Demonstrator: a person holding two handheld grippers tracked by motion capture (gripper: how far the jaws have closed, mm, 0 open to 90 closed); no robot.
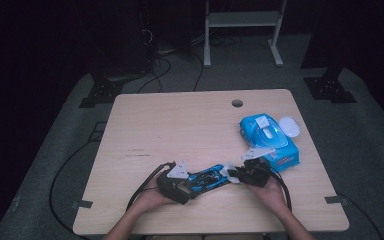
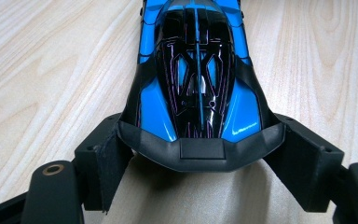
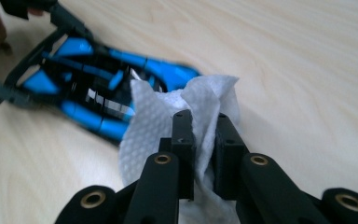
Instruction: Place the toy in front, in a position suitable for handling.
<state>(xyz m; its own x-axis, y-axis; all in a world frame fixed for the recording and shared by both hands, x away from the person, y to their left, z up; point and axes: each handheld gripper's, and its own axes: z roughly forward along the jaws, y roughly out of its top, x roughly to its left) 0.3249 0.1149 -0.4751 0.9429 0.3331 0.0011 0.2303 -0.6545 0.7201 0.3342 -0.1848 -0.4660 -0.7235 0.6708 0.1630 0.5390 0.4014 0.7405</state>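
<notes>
Blue toy car (image 1: 207,178) lengthwise between left tongs (image 1: 189,188) and right tongs (image 1: 234,175)

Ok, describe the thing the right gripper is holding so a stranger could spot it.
Start at the wooden table, near edge, where both grippers meet at a blue and black toy car. The right gripper pinches a crumpled white wipe against it, the only white, dimpled thing there.
</notes>
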